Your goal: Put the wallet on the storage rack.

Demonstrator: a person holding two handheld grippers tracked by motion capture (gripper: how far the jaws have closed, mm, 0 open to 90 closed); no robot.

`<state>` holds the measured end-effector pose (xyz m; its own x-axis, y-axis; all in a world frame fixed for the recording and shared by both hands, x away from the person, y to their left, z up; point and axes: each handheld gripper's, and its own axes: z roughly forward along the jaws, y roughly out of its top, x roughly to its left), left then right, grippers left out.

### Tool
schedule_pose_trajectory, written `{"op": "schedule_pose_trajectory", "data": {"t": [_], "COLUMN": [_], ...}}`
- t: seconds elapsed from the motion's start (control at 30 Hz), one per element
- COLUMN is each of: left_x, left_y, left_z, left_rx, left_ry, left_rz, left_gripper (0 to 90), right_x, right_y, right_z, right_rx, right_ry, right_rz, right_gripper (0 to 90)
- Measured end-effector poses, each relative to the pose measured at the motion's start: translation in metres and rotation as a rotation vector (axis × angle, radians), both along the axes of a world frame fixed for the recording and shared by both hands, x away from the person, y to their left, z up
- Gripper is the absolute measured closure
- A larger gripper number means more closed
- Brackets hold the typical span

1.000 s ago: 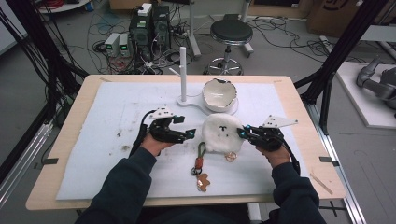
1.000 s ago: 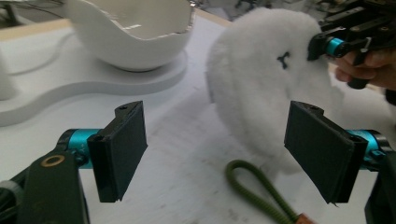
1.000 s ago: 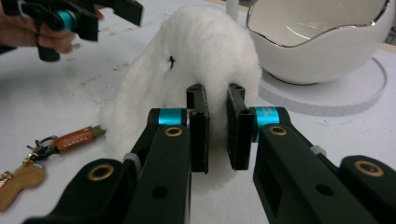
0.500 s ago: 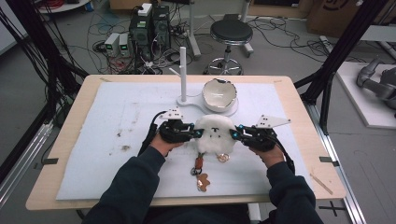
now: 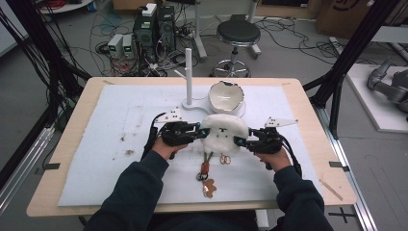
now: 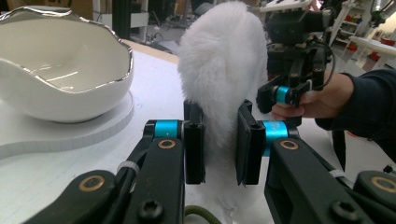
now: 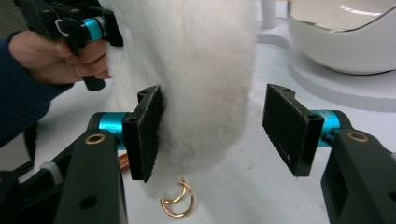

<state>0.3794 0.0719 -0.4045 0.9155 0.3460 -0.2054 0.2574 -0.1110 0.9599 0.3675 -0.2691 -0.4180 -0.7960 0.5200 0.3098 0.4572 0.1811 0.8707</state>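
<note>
A white fluffy plush (image 5: 223, 132) stands on the table between both grippers. My left gripper (image 5: 198, 132) is shut on its left edge. In the left gripper view its jaws (image 6: 219, 140), which have just been closing, pinch the fur (image 6: 224, 70). My right gripper (image 5: 239, 140) is at the plush's right edge and its jaws have just been opening. In the right gripper view the fur (image 7: 196, 70) lies against one pad (image 7: 144, 130), while the other pad (image 7: 287, 126) stands apart. Gold rings (image 7: 177, 203) and a cord with charms (image 5: 207, 178) hang below the plush.
A white bowl with a jagged gold rim (image 5: 226, 95) sits on a white base just behind the plush. A white post (image 5: 188, 72) rises beside it. The white mat (image 5: 120, 125) covers the wooden table; a small stick (image 5: 331, 189) lies near the right edge.
The left gripper's jaws, open a second ago, have closed on the plush. The right gripper, shut on the plush before, has opened its jaws. Both hands stay nearly in place.
</note>
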Motion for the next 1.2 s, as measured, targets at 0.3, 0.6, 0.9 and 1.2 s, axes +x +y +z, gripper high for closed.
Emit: {"op": "schedule_pose_trajectory", "data": {"t": [0.3, 0.6, 0.9, 1.2], "left_x": [0.003, 0.003, -0.016, -0.019], "left_y": [0.000, 0.037, 0.103, 0.137], "left_z": [-0.004, 0.006, 0.007, -0.004], "left_rx": [0.118, 0.126, 0.161, 0.162], "left_ry": [0.055, 0.035, 0.006, 0.018], "left_rz": [0.112, 0.256, 0.405, 0.502], "left_gripper": [54.6, 46.4, 41.3, 40.5], "right_x": [-0.003, -0.008, -0.007, 0.014], "right_y": [-0.002, -0.011, -0.005, 0.010], "right_z": [0.007, 0.019, 0.051, 0.087], "right_rx": [0.015, -0.040, -0.148, -0.236], "right_ry": [-0.073, -0.144, -0.264, -0.318], "right_rz": [0.035, -0.057, -0.104, -0.105], "right_gripper": [73.7, 75.8, 76.6, 76.7]}}
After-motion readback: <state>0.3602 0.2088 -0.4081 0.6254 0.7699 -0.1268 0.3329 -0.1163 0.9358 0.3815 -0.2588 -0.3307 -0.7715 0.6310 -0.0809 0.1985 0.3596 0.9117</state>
